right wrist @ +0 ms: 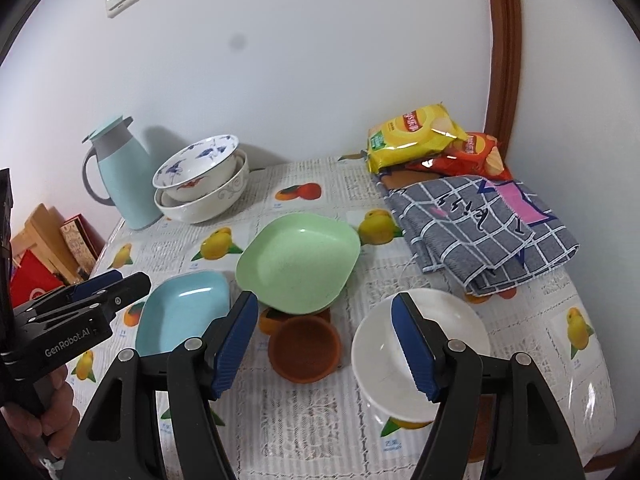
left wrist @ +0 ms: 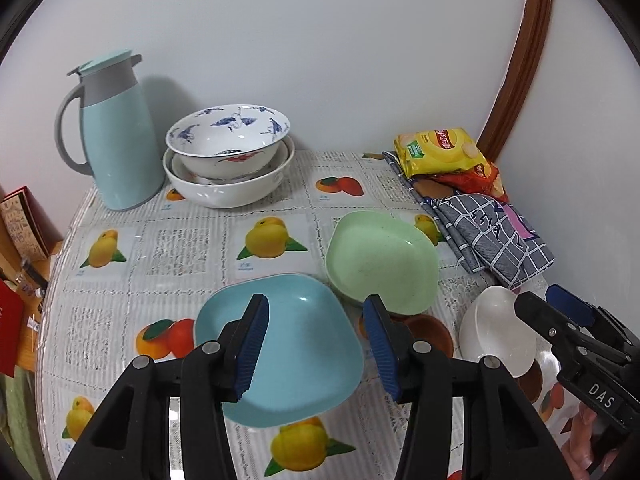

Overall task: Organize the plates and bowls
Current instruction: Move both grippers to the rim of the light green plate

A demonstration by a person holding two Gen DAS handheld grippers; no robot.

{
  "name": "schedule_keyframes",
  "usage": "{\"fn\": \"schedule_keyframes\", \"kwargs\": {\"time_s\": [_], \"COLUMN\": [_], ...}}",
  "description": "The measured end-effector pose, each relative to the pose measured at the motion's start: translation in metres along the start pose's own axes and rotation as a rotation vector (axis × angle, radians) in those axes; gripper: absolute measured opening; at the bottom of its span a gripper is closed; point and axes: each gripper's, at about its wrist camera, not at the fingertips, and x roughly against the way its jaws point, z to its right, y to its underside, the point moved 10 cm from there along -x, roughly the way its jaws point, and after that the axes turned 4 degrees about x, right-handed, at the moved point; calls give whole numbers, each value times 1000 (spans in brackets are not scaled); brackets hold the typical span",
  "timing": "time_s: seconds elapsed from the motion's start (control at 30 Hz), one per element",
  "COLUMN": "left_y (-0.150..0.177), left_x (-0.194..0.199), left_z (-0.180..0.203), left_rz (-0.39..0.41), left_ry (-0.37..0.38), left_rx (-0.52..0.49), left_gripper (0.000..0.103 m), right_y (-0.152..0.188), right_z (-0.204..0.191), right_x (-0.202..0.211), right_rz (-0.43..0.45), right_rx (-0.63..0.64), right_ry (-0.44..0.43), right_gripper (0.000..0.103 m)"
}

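A blue square plate [left wrist: 296,344] lies on the table under my open, empty left gripper [left wrist: 316,346]. A green square plate [left wrist: 382,260] rests tilted on a small brown bowl [right wrist: 306,350]. A white bowl [right wrist: 420,356] sits at the right; my open right gripper [right wrist: 326,346] hovers above the table between the brown bowl and the white bowl, its right finger over the white bowl's rim. A blue-patterned bowl [left wrist: 228,136] is stacked in larger white bowls [left wrist: 228,186] at the back.
A light blue thermos jug [left wrist: 112,132] stands at the back left by the wall. Snack bags [right wrist: 416,136] and a folded checked cloth [right wrist: 484,232] lie at the back right. The fruit-print tablecloth [left wrist: 180,248] covers the table; boxes [left wrist: 24,224] lie beyond its left edge.
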Motion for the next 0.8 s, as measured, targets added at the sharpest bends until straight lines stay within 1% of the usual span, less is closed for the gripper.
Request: {"fn": "schedule_keyframes", "kwargs": {"time_s": [0.23, 0.33, 0.57, 0.63, 0.73, 0.8], "left_y": [-12, -16, -19, -19, -20, -20], "left_x": [-20, -34, -73, -84, -101, -109], "left_z": [10, 13, 16, 17, 18, 20], "left_rz": [-22, -38, -78, -92, -117, -125], "left_ry": [-23, -34, -42, -43, -44, -41], "left_rx": [-32, -40, -46, -40, -34, -38], "left_gripper": [47, 47, 47, 47, 47, 47], "right_y": [-12, -16, -20, -19, -17, -15], "right_z": [19, 26, 36, 38, 38, 38], "right_x": [-11, -21, -59, -72, -91, -101], "right_rz": [0, -8, -59, -80, -116, -130], "right_rx": [-37, -63, -72, -72, -76, -79], "right_ry": [5, -6, 7, 13, 0, 1], "right_gripper": [69, 69, 69, 65, 59, 58]}}
